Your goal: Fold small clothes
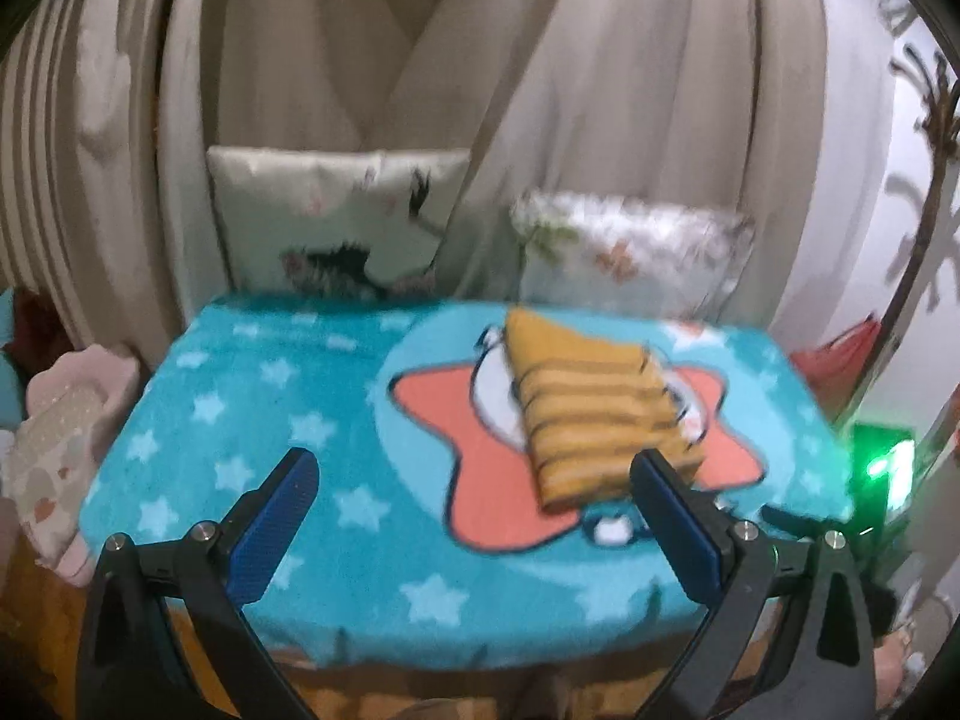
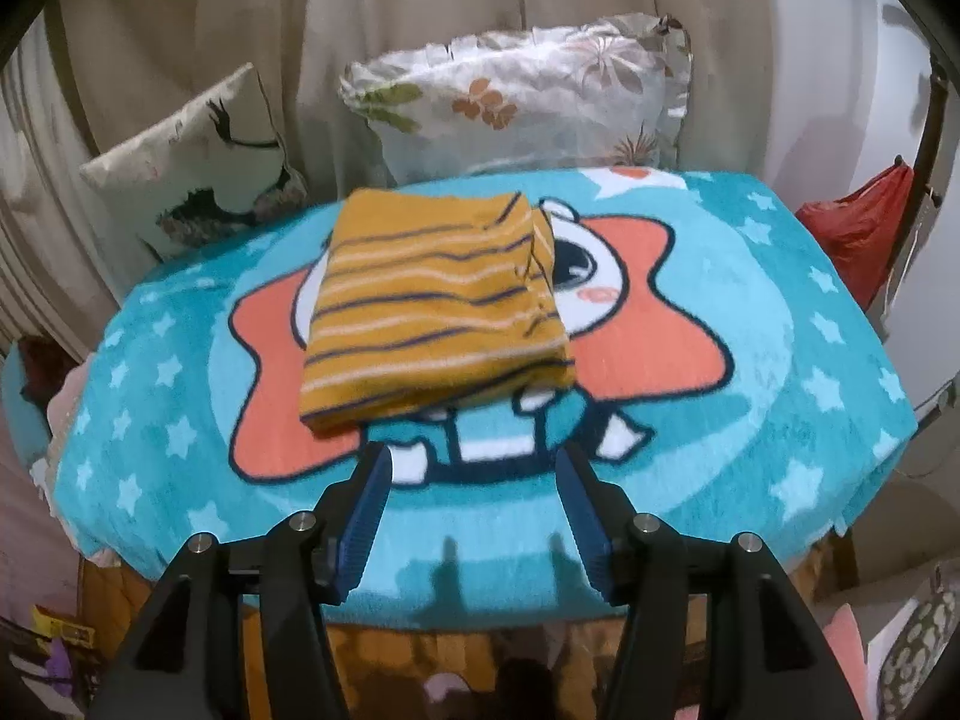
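Note:
A small mustard-yellow garment with dark and white stripes (image 2: pixel 438 300) lies folded into a compact rectangle on a turquoise star-patterned blanket (image 2: pixel 750 360). It also shows in the left wrist view (image 1: pixel 594 414), right of centre. My left gripper (image 1: pixel 474 468) is open and empty above the blanket's near edge, its right finger close to the garment's near end. My right gripper (image 2: pixel 474 462) is open and empty, just short of the garment's near edge, not touching it.
Two patterned cushions (image 2: pixel 198 162) (image 2: pixel 528 96) lean against beige curtains behind the blanket. A red bag (image 2: pixel 858 228) hangs at the right. A pink cushion (image 1: pixel 66 420) sits off the blanket's left edge. A green light (image 1: pixel 882 468) glows at the right.

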`<state>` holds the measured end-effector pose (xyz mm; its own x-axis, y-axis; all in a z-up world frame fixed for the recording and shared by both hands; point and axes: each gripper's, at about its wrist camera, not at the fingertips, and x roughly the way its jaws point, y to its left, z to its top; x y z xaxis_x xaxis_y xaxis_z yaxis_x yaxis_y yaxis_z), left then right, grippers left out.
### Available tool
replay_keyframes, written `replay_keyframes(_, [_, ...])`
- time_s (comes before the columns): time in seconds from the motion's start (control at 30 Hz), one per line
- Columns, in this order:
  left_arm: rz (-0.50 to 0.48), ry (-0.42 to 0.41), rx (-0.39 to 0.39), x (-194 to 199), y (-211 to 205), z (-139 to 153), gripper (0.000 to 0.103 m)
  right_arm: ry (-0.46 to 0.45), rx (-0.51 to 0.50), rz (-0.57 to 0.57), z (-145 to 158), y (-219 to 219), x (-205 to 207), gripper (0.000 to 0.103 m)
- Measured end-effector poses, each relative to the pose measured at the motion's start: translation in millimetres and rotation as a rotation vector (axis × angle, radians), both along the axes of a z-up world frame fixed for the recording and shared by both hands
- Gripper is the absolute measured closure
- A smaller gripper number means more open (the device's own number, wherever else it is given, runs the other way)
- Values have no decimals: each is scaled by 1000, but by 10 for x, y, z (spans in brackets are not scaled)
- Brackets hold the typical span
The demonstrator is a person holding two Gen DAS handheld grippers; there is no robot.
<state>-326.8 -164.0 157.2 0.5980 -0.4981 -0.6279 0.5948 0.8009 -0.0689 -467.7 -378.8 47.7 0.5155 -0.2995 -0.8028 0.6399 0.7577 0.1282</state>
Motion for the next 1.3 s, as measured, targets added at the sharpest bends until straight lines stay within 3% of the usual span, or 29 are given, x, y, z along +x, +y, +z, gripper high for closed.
replay_keyframes(0.13, [33,43,114,7,-62,-331,0,35,3,20,-96,107,4,42])
replay_keyframes(0.37, [58,133,188,14,-78,-684,0,61,-5,37,-152,199,37,39])
replay_keyframes(0.67, [14,277,185,90,-101,-945,0,88,7,32,-217,178,92,39])
replay_keyframes(1.3, [-4,355,210,223,-228,-1139,0,135,22,2,-328,42,189,38])
